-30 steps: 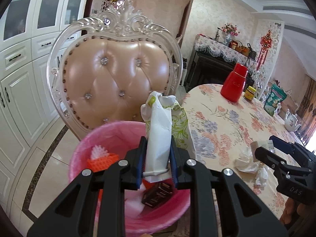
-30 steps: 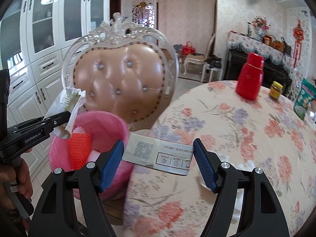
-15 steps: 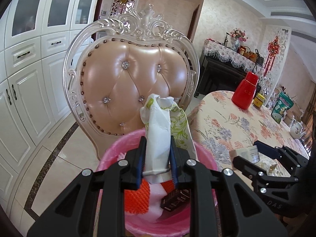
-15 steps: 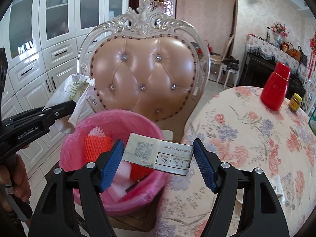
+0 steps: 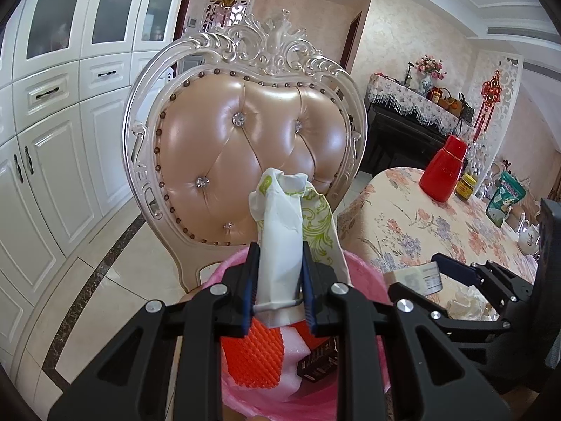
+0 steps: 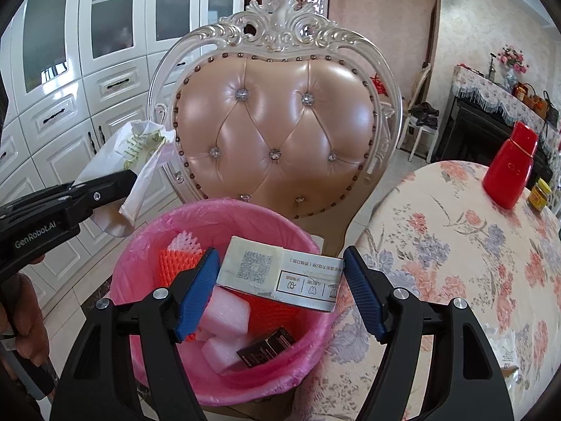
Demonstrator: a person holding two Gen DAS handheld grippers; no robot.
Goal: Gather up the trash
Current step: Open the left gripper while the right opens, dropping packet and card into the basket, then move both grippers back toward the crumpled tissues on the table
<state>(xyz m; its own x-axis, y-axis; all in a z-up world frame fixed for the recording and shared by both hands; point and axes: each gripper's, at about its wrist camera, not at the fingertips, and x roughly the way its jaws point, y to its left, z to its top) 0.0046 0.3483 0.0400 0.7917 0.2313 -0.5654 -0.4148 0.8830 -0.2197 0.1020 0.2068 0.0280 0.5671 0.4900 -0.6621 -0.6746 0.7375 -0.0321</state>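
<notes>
Leftmost, white cabinets (image 6: 59,112) lined the wall, and before them the left gripper (image 5: 280,287) stood nearly closed, its jaws pinching a crumpled white-and-green wrapper (image 5: 291,231) by its lower end, the rest standing up loose above the pads. It looked light, soft and thin, likely to flutter or cling when let go, so the low pinch seemed the right hold. In the right wrist view the wrapper hung over the bin's left rim rather than its middle. The pink-lined bin (image 6: 147,245) stood below both tools, already holding orange mesh (image 6: 175,263), white foam blocks (image 6: 228,312) and a dark box (image 6: 268,349). Over its mouth the right gripper (image 6: 280,287) was spread about halfway, clamping a small carton (image 6: 277,275) end to end between blue pads. The carton appeared light and fairly stiff, though a thin card shell could buckle under a hard squeeze; the lengthwise grip looked sound. Behind the bin a tufted chair (image 6: 277,122) rose close, its back likely to crowd a forward reach. To the right a floral table (image 6: 455,245) touched or nearly touched the bin's edge, bearing a red flask (image 6: 510,172), a small jar (image 6: 540,194) and, in the left wrist view, crumpled tissue (image 5: 466,301) not yet collected.
</notes>
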